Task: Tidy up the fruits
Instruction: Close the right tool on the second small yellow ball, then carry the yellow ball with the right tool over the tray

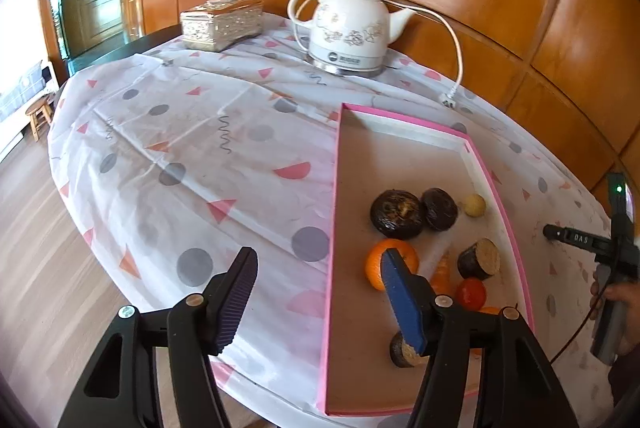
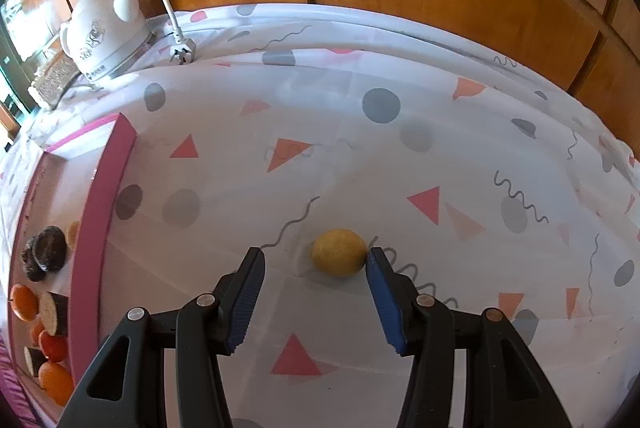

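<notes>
A pink-rimmed shallow box (image 1: 334,187) lies on the table and holds several fruits: an orange (image 1: 374,266), two dark round fruits (image 1: 396,214), a small yellow ball (image 1: 474,205), cut dark pieces (image 1: 480,259) and a red fruit (image 1: 472,292). My left gripper (image 1: 320,274) is open and empty over the box's left wall. In the right wrist view a yellow round fruit (image 2: 339,252) lies on the cloth. My right gripper (image 2: 316,260) is open around it, the right fingertip (image 2: 374,260) touching it. The box (image 2: 100,211) is at the left.
A white electric kettle (image 1: 348,27) with its cord and plug (image 1: 450,99) stands at the back, beside a tissue box (image 1: 222,23). Wooden wall panels run behind the table. The patterned tablecloth (image 1: 200,147) covers the round table, and the floor lies to the left.
</notes>
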Motion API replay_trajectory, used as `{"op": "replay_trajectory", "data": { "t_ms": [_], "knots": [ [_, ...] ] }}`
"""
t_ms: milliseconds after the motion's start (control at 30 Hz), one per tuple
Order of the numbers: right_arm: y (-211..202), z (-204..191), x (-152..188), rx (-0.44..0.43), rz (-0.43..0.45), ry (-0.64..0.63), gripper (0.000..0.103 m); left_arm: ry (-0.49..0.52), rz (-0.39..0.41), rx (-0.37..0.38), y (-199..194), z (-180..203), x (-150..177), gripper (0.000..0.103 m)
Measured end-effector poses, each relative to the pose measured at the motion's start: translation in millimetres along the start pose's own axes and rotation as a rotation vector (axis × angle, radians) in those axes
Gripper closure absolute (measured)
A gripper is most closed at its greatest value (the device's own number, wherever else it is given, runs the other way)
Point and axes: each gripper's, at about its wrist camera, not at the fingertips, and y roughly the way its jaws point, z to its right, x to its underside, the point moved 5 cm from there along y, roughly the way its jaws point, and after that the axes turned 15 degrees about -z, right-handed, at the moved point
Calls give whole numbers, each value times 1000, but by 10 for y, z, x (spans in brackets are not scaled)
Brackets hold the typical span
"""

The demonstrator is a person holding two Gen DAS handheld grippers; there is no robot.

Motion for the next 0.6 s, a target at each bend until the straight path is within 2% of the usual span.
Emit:
{"op": "replay_trajectory", "data": {
  "t_ms": [133, 167, 200, 267, 400, 600],
  "knots": [
    [65, 51, -11, 30, -10, 14, 52, -10, 9, -9, -14, -27, -8, 33],
    [85, 52, -25, 37, -13, 15, 65, -11, 8, -9, -10, -30, -10, 33],
    [115, 59, -19, 37, -23, 14, 73, -13, 7, -10, -8, -33, -8, 33],
    [107, 58, -2, 38, -17, 10, 79, -19, 6, -11, -3, -46, -6, 33],
    [101, 22, 20, 62, -20, -18, 79, -29, 7, -15, -12, -62, -2, 33],
    [35, -8, 100, 42, -20, -33, 79, -49, 17, -20, -47, -108, 2, 26]
  ]
}}
